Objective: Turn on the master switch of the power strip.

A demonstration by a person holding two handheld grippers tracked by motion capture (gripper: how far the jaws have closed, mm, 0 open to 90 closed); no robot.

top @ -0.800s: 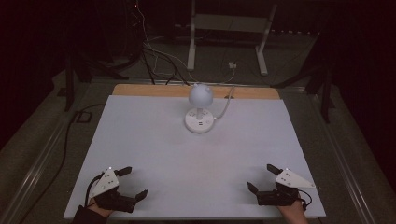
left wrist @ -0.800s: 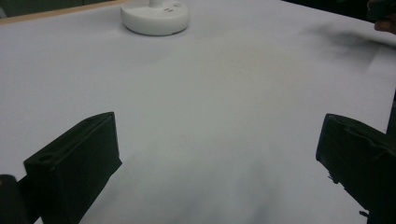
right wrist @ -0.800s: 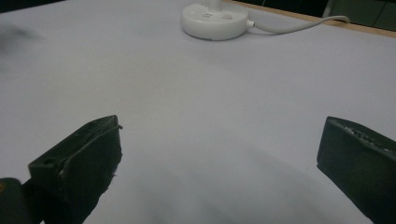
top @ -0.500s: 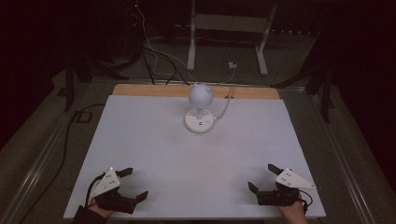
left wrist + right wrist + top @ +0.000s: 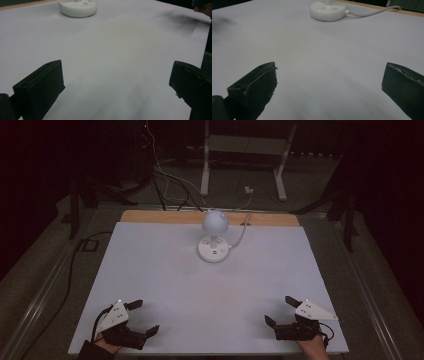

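Note:
A white lamp with a round head (image 5: 215, 221) stands on a round white base (image 5: 213, 249) at the table's far middle; its base also appears in the left gripper view (image 5: 78, 8) and the right gripper view (image 5: 327, 10). My left gripper (image 5: 143, 317) rests near the table's front left corner, open, with nothing between its fingers (image 5: 41, 87). At the front right my right gripper (image 5: 280, 311) is open too, its fingers (image 5: 255, 86) wide apart over bare white tabletop.
The white table top (image 5: 165, 280) has a wooden strip (image 5: 150, 216) along its far edge. A white cable (image 5: 240, 236) runs from the lamp base off the back. Dark floor, cables and a metal stand (image 5: 240, 150) lie beyond.

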